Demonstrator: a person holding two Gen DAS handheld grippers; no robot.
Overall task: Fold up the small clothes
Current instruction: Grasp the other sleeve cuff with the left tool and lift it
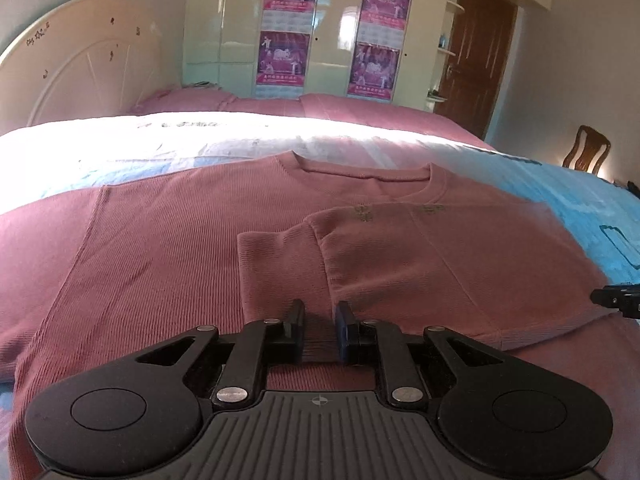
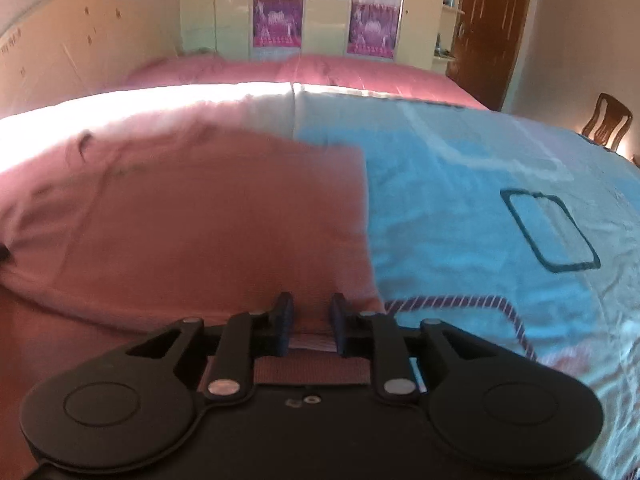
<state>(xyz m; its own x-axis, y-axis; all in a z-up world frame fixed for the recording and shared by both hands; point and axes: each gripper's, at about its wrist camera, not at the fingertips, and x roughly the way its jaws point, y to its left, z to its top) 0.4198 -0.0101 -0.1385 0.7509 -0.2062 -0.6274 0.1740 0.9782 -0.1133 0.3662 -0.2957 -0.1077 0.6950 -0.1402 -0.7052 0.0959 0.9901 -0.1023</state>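
Shirt (image 1: 180, 248), pink and ribbed, lies flat on the bed (image 1: 580, 208) in the left wrist view, collar away from the camera, its right side folded inward with the sleeve (image 1: 276, 264) on top. The left claw (image 1: 320, 330) hangs just over the fabric, jaws slightly apart with nothing between them. Behind stand a headboard (image 1: 80, 64), wardrobe (image 1: 332, 32) and door (image 1: 476, 60).

The blurred right wrist view has the shirt (image 2: 200, 220) ending at a straight folded edge against the blue sheet (image 2: 480, 208). The right claw (image 2: 310, 322) sits over that edge, jaws narrowly apart, gripping nothing.
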